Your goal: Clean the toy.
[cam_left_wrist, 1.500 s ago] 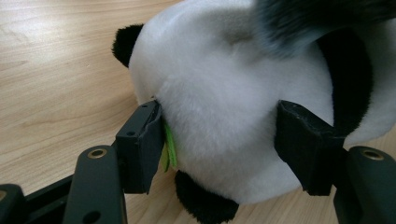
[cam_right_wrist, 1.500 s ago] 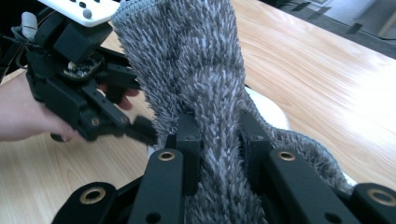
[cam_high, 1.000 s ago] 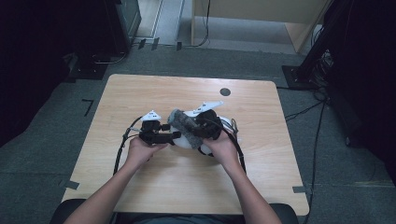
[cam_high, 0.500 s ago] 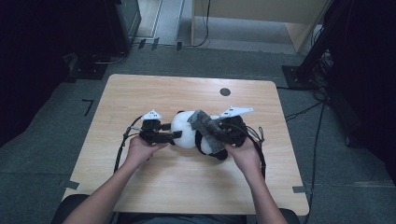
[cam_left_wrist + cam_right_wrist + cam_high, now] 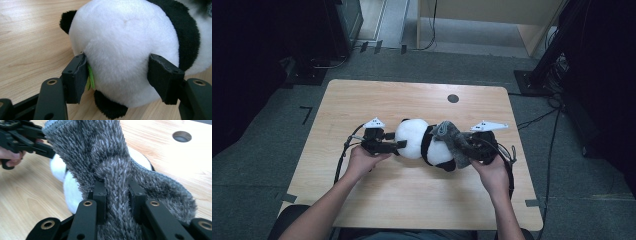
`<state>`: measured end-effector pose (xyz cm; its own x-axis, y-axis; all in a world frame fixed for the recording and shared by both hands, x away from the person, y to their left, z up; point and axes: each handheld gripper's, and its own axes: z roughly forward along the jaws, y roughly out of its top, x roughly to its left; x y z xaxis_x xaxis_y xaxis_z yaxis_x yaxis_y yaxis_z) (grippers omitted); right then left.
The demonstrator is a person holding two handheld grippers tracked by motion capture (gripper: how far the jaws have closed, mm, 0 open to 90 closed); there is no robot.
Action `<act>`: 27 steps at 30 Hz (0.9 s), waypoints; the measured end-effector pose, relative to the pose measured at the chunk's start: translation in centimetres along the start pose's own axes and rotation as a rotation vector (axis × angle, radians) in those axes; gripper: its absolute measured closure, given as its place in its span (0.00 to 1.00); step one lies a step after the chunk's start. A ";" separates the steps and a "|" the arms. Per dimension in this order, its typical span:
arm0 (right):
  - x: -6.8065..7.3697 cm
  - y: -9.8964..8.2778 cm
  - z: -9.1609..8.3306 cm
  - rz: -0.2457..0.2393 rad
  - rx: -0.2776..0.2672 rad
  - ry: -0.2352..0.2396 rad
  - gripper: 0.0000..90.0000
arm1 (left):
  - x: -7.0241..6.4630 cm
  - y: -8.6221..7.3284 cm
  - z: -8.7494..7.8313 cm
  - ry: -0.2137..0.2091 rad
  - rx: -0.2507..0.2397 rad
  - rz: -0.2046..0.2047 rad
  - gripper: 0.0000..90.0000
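A black-and-white panda plush (image 5: 417,139) lies on its side in the middle of the wooden table (image 5: 362,100). My left gripper (image 5: 399,145) is shut on its round white head (image 5: 125,45), with one pad (image 5: 76,75) pressed into the fur on each side. A small green tag shows by the left pad. My right gripper (image 5: 464,146) is shut on a bunched grey fuzzy cloth (image 5: 451,136), which hangs over the panda's lower body. In the right gripper view the cloth (image 5: 100,150) is pinched between the pads of my right gripper (image 5: 116,187), and the panda's white fur (image 5: 71,190) lies beneath it.
A round dark hole (image 5: 453,98) sits in the tabletop at the far right of centre. Cables trail from both grippers across the table. Dark equipment and stands ring the table on the floor.
My right gripper has moved to the right with the grey cloth, drawing it off the panda's head and upper body. The left gripper has stayed put on the head.
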<state>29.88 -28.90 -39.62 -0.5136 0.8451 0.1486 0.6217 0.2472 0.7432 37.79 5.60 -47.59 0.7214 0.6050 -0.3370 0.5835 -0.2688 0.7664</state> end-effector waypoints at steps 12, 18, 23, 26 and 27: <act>-0.9 0.0 0.4 0.043 -0.039 0.042 0.83 | -0.1 -0.1 0.0 0.004 0.009 0.004 0.38; -2.0 0.3 -2.8 0.065 -0.128 -0.028 0.83 | -0.1 -0.1 -0.1 0.007 0.017 0.009 0.38; -3.0 -0.4 -3.1 0.097 -0.123 -0.083 0.83 | -0.1 -0.2 -0.1 0.007 0.012 0.009 0.38; -2.8 -0.7 -1.8 0.103 -0.112 -0.065 0.83 | -0.1 -0.2 0.0 0.005 0.012 0.008 0.38; -2.7 -0.8 -1.3 0.101 -0.105 -0.060 0.83 | -0.1 -0.2 0.0 0.004 0.013 0.006 0.38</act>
<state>30.00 -32.04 -39.73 -0.4131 0.8908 0.1892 0.6017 0.1110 0.7910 37.60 5.61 -47.67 0.7233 0.6064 -0.3304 0.5840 -0.2818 0.7612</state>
